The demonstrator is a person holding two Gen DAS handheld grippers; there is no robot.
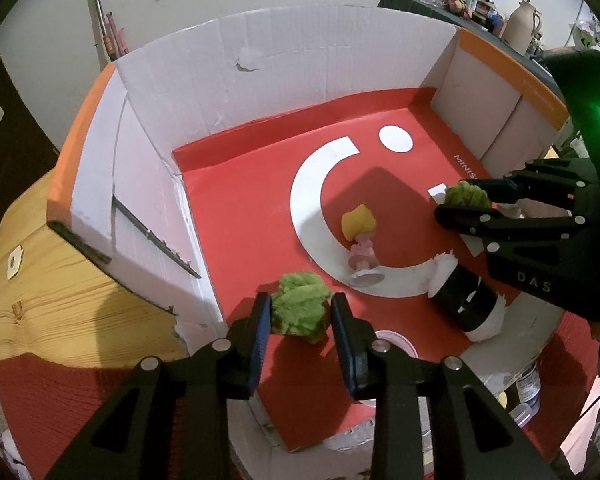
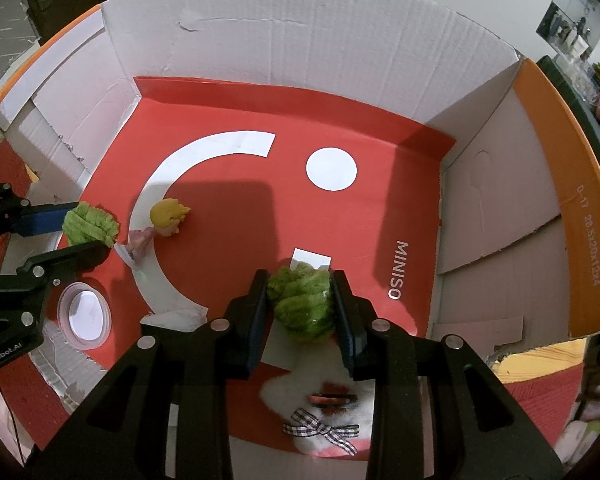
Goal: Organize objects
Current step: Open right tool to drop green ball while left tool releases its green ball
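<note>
Right wrist view: right claw (image 2: 300, 300) grips a green tuft (image 2: 300, 304) at lower centre, lifted clear of the box (image 2: 300, 40) floor, seemingly for placing. Left claw (image 1: 300, 320), lower centre of the left view, brackets a second tuft (image 1: 300, 308), its pads apparently slackened, probably releasing. Doll (image 1: 360, 244) lies toppled mid-frame, long axis running upper left to lower right, head uppermost in the frame.

Red-lined cardboard box (image 2: 260, 40) – 1 doll (image 2: 156, 226) lying flat, clear lid (image 2: 85, 312), black cup (image 1: 464, 304) tipped
</note>
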